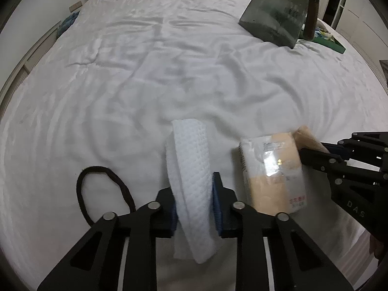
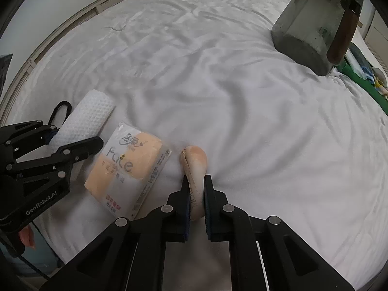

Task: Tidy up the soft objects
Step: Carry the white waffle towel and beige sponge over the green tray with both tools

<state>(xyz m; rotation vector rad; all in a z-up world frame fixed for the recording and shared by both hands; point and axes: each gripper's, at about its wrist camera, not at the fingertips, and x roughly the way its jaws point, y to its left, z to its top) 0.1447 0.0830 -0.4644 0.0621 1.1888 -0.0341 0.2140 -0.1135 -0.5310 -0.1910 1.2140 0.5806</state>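
A white waffle-weave towel (image 1: 191, 150), folded into a thick band, stands on edge on the white bed (image 1: 145, 60). My left gripper (image 1: 194, 189) is shut on its near end. A peach and white tissue pack (image 1: 274, 169) lies just right of the towel. Beyond the pack, my right gripper (image 1: 312, 152) comes in from the right. In the right wrist view, my right gripper (image 2: 196, 181) is shut on a beige soft piece (image 2: 196, 160), squeezed thin between the pads. The tissue pack (image 2: 128, 165), the towel (image 2: 87, 118) and my left gripper (image 2: 75, 138) lie to its left.
A dark hair band (image 1: 78, 189) lies on the sheet left of the towel. A grey fabric bin with a brown handle (image 1: 274, 17) stands at the far right of the bed. A green box (image 1: 334, 43) sits behind it. The sheet is wrinkled.
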